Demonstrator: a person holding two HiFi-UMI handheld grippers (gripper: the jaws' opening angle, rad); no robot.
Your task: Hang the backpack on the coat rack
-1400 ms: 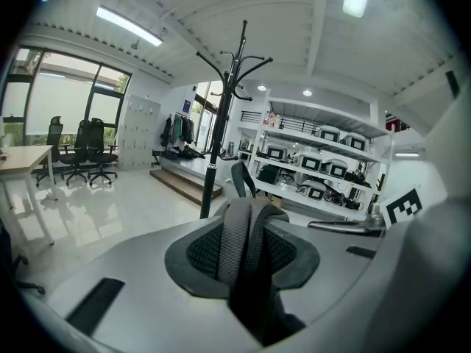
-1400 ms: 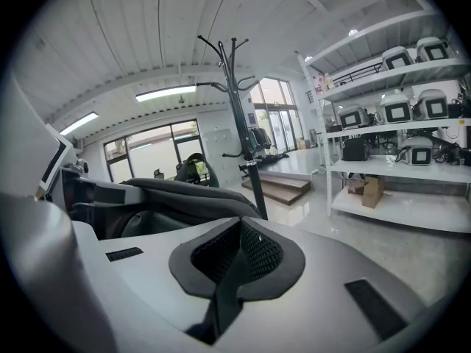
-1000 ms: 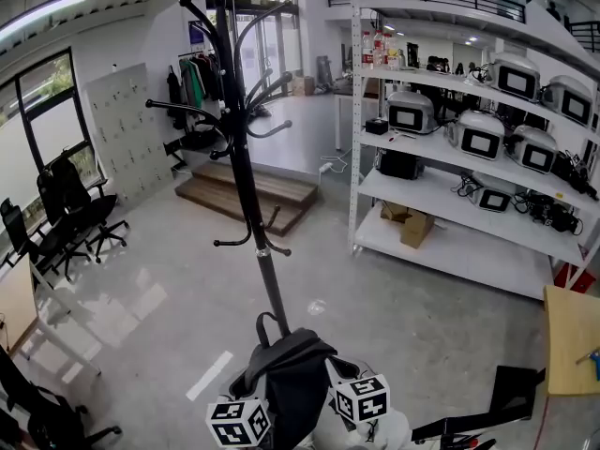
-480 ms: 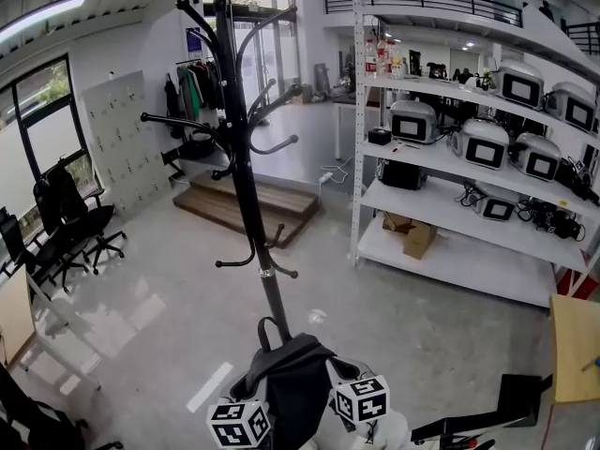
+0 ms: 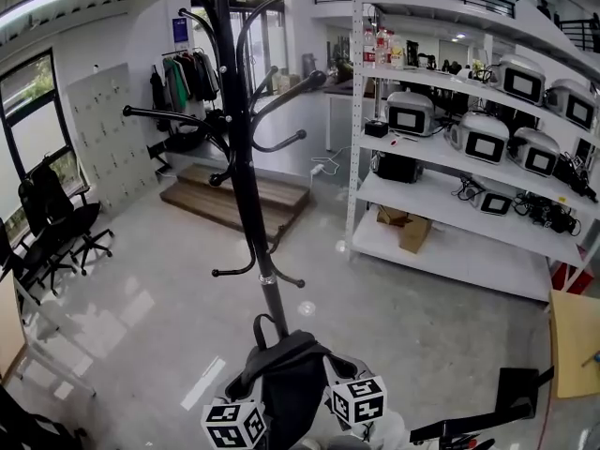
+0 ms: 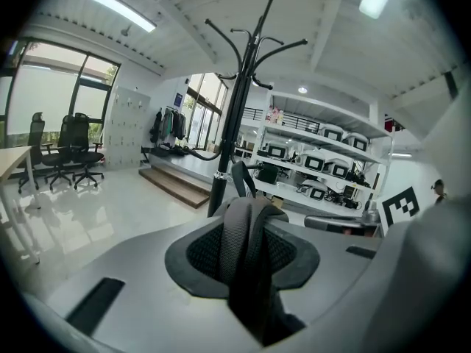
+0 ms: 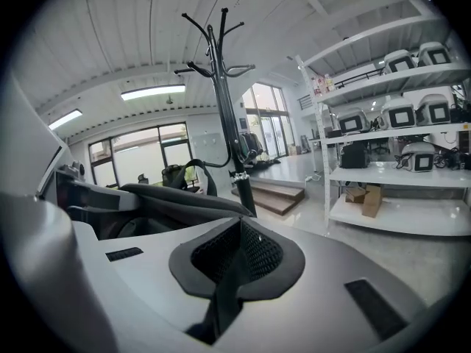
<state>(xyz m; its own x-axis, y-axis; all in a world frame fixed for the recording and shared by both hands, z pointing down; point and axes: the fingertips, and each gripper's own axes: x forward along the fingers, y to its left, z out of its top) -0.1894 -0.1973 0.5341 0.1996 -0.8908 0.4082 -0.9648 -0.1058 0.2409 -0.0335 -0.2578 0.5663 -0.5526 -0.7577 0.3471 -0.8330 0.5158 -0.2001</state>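
Note:
A tall black coat rack point(image 5: 246, 157) with curved hooks stands on the grey floor just ahead. The dark grey backpack point(image 5: 286, 378) hangs in front of me at the bottom of the head view, its top loop point(image 5: 266, 326) close to the rack's pole. My left gripper point(image 6: 246, 259) is shut on a shoulder strap point(image 6: 241, 230) that runs up between its pads. My right gripper point(image 7: 232, 267) is shut on another strap point(image 7: 221, 300); the bag's body point(image 7: 169, 197) lies to its left. Both marker cubes point(image 5: 234, 425) point(image 5: 359, 401) flank the bag. The rack point(image 6: 234, 116) point(image 7: 224, 101) rises ahead in both gripper views.
White shelving point(image 5: 469, 157) loaded with monitors lines the right side. A low wooden platform point(image 5: 234, 200) lies behind the rack. Office chairs point(image 5: 56, 223) stand at the left. A wooden table corner point(image 5: 574, 340) and a black stand point(image 5: 516, 392) are at the lower right.
The coat rack has come closer and looms taller in the head view as both grippers carry the backpack towards it. Both grips on the straps are unchanged.

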